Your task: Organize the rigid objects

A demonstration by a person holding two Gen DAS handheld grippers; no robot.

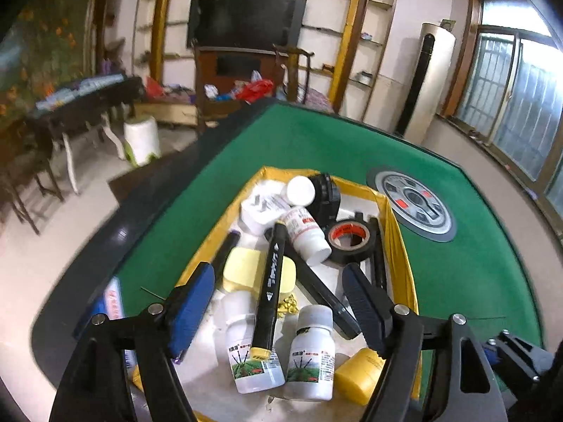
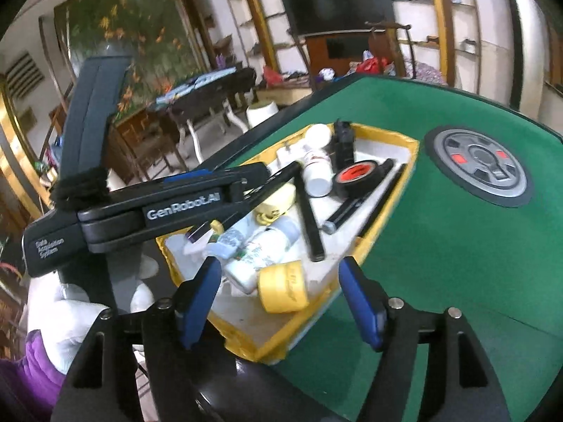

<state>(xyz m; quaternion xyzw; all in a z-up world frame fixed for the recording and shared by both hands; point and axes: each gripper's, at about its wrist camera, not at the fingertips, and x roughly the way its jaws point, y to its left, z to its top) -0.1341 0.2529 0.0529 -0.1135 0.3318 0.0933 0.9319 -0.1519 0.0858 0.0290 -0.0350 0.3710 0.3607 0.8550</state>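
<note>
Two white bottles (image 1: 281, 351) sit right under the left gripper (image 1: 281, 311), a black marker (image 1: 269, 292) leaning across one. Jaws spread wide, nothing pinched. All of it's in the yellow-rimmed tray (image 1: 404, 246) on the green table (image 1: 316, 133), plus a tape roll (image 1: 348, 241). Right gripper (image 2: 279, 302) is spread too, empty, over the tray's near corner by a yellow cap (image 2: 283, 286).

A yellow-edged tray (image 1: 401, 242) on the green table holds mixed items. White bottles (image 1: 309, 351) stand at its near end, with a black marker (image 1: 271, 288) lying lengthwise over one. A black tape roll (image 1: 348, 242) lies far right.
</note>
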